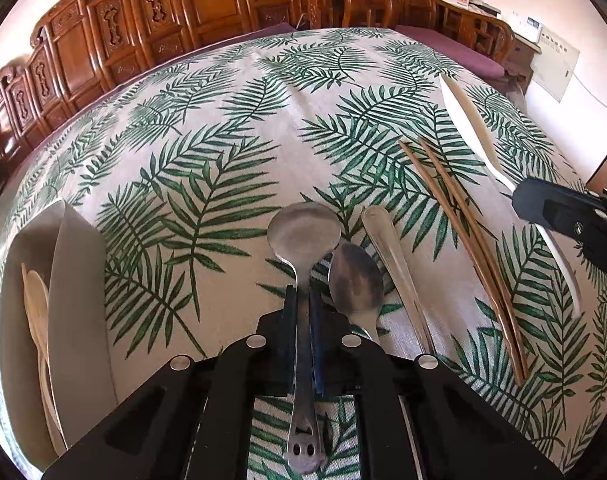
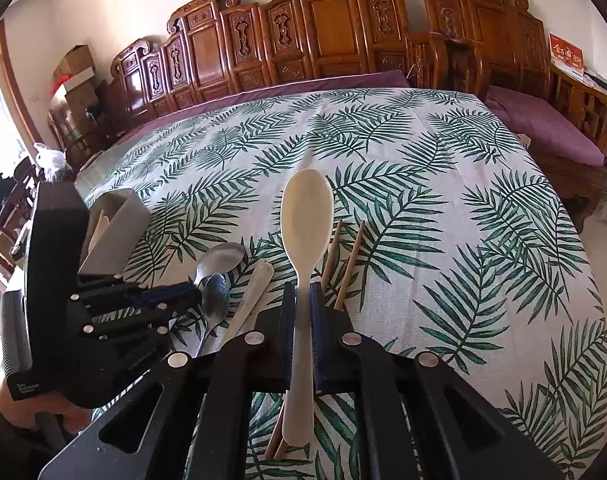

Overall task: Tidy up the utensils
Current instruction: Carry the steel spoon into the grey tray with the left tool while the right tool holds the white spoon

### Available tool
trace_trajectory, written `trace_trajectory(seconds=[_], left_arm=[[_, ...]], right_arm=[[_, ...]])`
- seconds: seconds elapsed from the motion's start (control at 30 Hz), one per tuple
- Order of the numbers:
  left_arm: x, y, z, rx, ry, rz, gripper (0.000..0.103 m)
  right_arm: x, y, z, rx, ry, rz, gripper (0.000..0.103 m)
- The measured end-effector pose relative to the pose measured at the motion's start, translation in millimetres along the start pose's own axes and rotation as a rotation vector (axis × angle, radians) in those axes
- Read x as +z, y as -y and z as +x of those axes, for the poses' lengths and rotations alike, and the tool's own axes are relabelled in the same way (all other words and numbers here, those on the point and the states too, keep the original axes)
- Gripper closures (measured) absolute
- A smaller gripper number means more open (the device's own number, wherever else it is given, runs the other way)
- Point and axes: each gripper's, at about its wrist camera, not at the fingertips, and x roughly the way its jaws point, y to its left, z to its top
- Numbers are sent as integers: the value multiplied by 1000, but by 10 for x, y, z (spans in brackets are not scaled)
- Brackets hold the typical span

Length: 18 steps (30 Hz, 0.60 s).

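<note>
Your left gripper [image 1: 303,300]: pinching metal spoon [image 1: 304,232] by handle, above tablecloth [image 1: 223,128]. Your right gripper [image 2: 302,296]: pinching white paddle [image 2: 306,216]. Second spoon [image 1: 355,280], chopsticks [image 1: 463,240] lying on cloth; holder [image 1: 31,300] at left.

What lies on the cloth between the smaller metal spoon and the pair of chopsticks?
One long metal utensil handle lies between the smaller metal spoon and the chopsticks, apart from both; the left wrist view shows it best.
</note>
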Motion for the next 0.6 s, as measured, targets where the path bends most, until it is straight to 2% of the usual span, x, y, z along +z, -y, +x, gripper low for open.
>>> trace_trajectory(seconds=[0.4, 0.6], left_arm=[[20, -3, -5, 3, 4, 30, 97], [-128, -85, -341, -3, 69, 23, 98]], right_arm=[[-18, -50, 42, 3, -12, -13, 94], [-31, -215, 21, 14, -8, -44, 94]])
